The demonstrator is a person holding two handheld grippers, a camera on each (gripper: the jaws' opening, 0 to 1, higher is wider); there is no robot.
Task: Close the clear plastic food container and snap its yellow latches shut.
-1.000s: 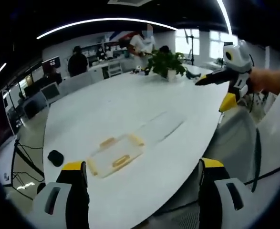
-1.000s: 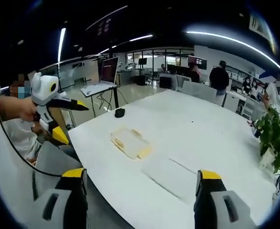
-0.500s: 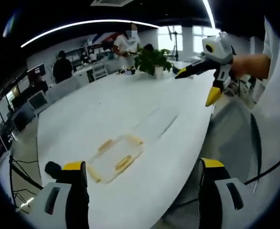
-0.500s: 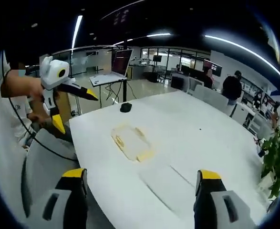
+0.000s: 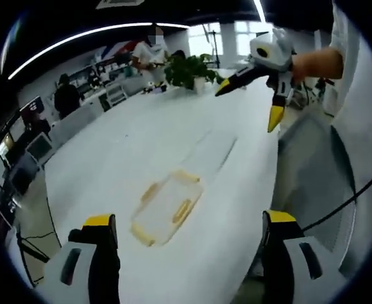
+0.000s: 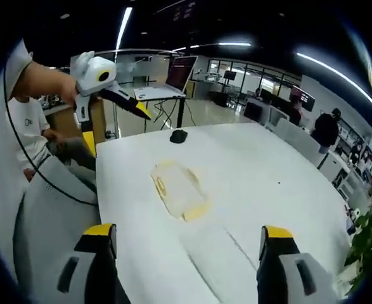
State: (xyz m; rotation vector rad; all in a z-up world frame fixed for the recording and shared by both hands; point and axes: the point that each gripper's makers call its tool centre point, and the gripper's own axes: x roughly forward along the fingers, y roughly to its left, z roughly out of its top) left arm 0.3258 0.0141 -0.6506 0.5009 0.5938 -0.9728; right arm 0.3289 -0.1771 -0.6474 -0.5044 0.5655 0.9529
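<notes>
A clear plastic food container [image 5: 166,208] with yellow latches along its sides lies flat on the white table [image 5: 128,152], just beyond my left gripper [image 5: 189,220], whose jaws stand open and empty. My right gripper [image 5: 246,107] is held in a hand high over the table's far right edge, also open. In the right gripper view the container [image 6: 178,190] lies in the middle of the table [image 6: 249,171], ahead of the open right gripper [image 6: 187,231]. The left gripper [image 6: 117,130] hovers open beyond the table's left corner.
A small black object [image 6: 179,135] sits near the table corner past the container. A potted plant [image 5: 189,69] stands at the far end. A grey chair back [image 5: 306,171] is close to the table edge. A laptop [image 6: 173,76] and people stand in the background.
Both views have swung and tilted with the hands, and each gripper now appears higher in the other's view. The container has stayed put on the table. Both grippers remain open.
</notes>
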